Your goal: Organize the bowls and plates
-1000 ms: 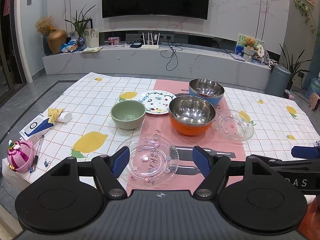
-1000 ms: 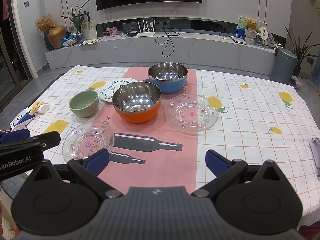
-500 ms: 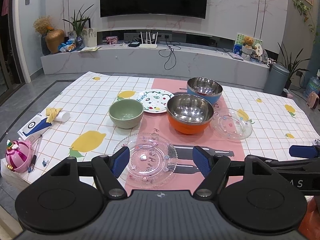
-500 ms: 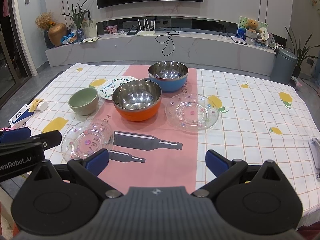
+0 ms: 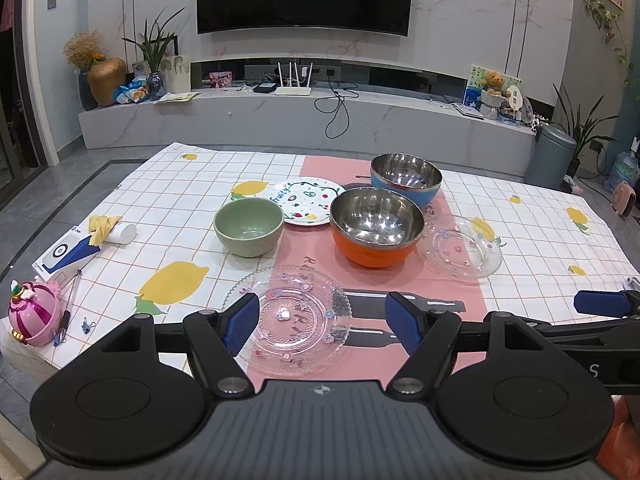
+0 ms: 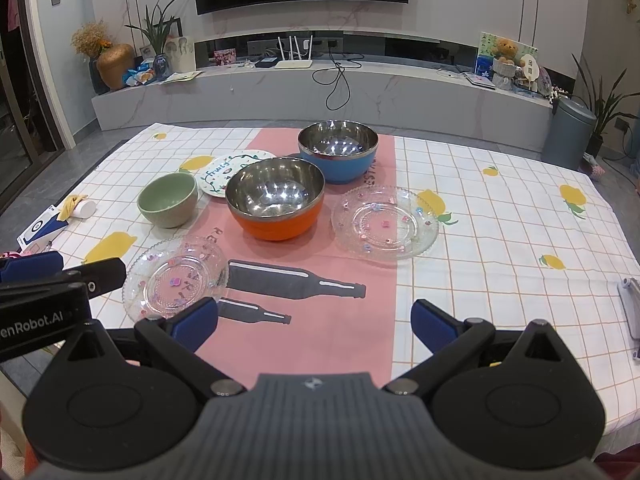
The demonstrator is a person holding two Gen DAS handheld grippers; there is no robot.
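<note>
So, going left to right on the surface point(image 5: 168, 184) with its lemon-print checked cloth: a pale green ceramic bowl point(image 5: 249, 226) sits at about 10 o'clock from the pink runner's middle, with a white round plate with fruit drawings point(image 5: 307, 201) just behind it. A clear glass plate with little flower decals point(image 5: 294, 320) lies at 6 o'clock, nearest the cameras. An orange bowl with a steel lining point(image 5: 377, 225) sits mid-runner, and a blue bowl with a steel lining point(image 5: 406, 178) is just behind it at 12 o'clock. A second clear glass flower plate point(image 6: 385, 222) lies at 3 o'clock, just beside the orange bowl. The left hand-held gripper point(image 5: 322, 322) hovers spread wide over the near glass plate, gripping nothing. The right hand-held gripper point(image 6: 314, 322) is also wide apart and empty.
</note>
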